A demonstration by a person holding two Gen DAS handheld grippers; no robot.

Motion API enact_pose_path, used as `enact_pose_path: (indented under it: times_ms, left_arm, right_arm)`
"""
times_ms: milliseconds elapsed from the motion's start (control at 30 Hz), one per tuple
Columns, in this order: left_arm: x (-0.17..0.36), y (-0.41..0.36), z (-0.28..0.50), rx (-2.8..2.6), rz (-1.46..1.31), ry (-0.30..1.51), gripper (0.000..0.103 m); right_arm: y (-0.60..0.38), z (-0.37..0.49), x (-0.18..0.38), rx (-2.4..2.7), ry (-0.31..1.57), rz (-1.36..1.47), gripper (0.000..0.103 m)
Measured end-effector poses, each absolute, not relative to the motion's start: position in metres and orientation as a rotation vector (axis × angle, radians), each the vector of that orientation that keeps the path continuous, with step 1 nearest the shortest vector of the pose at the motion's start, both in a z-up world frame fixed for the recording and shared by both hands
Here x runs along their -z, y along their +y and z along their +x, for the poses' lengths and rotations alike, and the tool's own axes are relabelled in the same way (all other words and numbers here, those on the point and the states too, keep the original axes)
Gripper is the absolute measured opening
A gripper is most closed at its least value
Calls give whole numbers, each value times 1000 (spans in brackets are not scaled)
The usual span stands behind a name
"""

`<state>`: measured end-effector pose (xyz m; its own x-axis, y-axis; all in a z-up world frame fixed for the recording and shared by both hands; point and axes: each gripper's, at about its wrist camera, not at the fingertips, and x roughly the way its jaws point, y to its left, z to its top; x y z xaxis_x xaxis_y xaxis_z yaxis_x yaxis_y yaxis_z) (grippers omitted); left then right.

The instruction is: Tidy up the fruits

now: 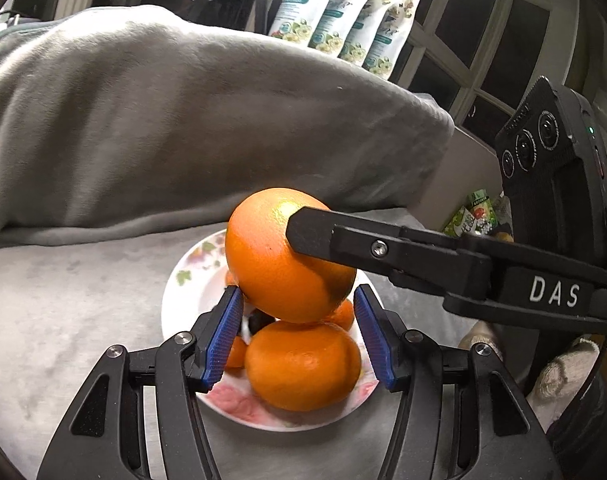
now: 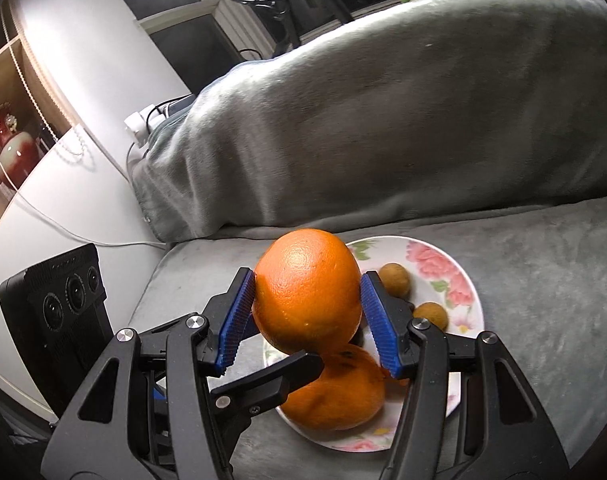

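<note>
A floral plate (image 1: 191, 280) (image 2: 459, 264) sits on a grey cushion. A big orange (image 1: 303, 364) (image 2: 335, 396) lies on it. My right gripper (image 2: 307, 308) is shut on a second orange (image 2: 307, 288) (image 1: 279, 256) and holds it just above the first; its black finger (image 1: 315, 232) crosses the left wrist view. My left gripper (image 1: 297, 332) is open, its blue pads on either side of the fruit, not gripping. Two small brown fruits (image 2: 395, 278) (image 2: 431, 314) lie on the plate's far side. Small orange fruits (image 1: 341, 314) sit partly hidden behind.
A grey blanket (image 1: 183, 120) (image 2: 383, 100) is heaped behind the plate. Flowered packets (image 1: 343, 20) stand at the back. White cables and a plug (image 2: 139, 124) lie at left, by a shelf with a red vase (image 2: 7, 144).
</note>
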<state>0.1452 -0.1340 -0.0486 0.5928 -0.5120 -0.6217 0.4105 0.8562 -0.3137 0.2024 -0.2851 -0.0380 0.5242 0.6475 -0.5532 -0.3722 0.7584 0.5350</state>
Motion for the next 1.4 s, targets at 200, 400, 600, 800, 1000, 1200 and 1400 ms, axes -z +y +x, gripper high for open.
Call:
enact_pose_path:
  times_ms: [200, 400, 600, 800, 1000, 1200, 1400]
  left_arm:
    - [52, -137, 141, 554, -128, 783, 57]
    - [44, -144, 137, 556, -85, 755, 50]
    - [43, -139, 132, 542, -67, 755, 50]
    - [42, -131, 130, 526, -75, 756, 50]
    - [38, -126, 122, 514, -65, 747, 53]
    - [36, -124, 116, 500, -49, 739, 64]
    - [35, -119, 113, 482, -52, 734, 72]
  right_arm:
    - [-293, 205, 44, -612, 826, 383, 58]
    - [-298, 206, 50, -600, 826, 389, 58]
    - [-313, 206, 46, -565, 801, 418, 58]
    - [-320, 200, 46, -558, 798, 421, 58]
    - [-321, 197, 47, -550, 801, 417, 58]
    - [-319, 192, 47, -526, 796, 385, 72]
    - [-318, 185, 45, -504, 783, 347, 81]
